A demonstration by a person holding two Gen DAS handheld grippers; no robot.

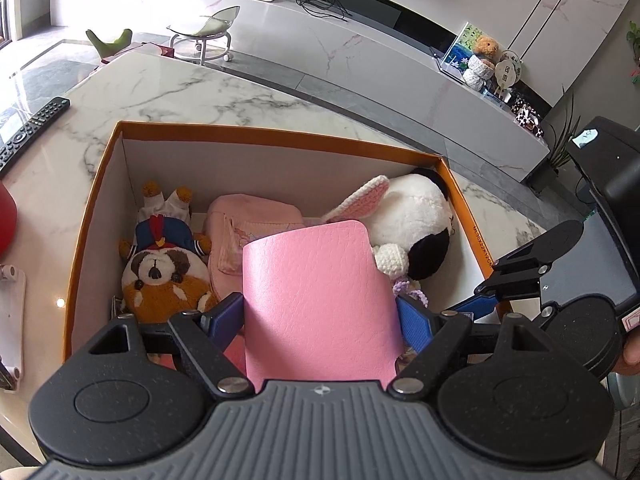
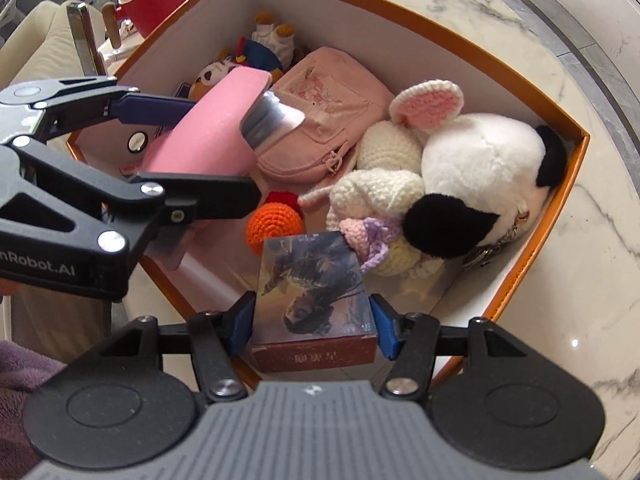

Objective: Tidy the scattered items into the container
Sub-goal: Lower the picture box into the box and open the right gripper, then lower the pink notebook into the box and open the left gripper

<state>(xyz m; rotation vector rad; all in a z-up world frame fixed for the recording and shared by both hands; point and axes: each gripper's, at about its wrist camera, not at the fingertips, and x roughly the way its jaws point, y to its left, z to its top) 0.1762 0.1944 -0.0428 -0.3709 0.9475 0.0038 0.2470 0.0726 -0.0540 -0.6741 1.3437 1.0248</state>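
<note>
Left gripper (image 1: 320,316): both fingers pinch a pink notebook (image 1: 316,304) by its side edges, held above the box (image 1: 280,134).
Right gripper (image 2: 314,322): both fingers clamp a picture box (image 2: 314,300) by its 2 sides, at the near wall of the box.
Box contents: dog toy (image 1: 164,276), pink pouch (image 2: 320,120), panda toy (image 2: 480,172), orange ball (image 2: 274,226).
Free space: judged to lie at the near side, beside the orange ball.
Release advice: lower each item until it rests on something, then spread the fingers; release 1 gripper at a time.
Risk: the 2 grippers are near each other; the notebook's loose pages may fan out.
</note>
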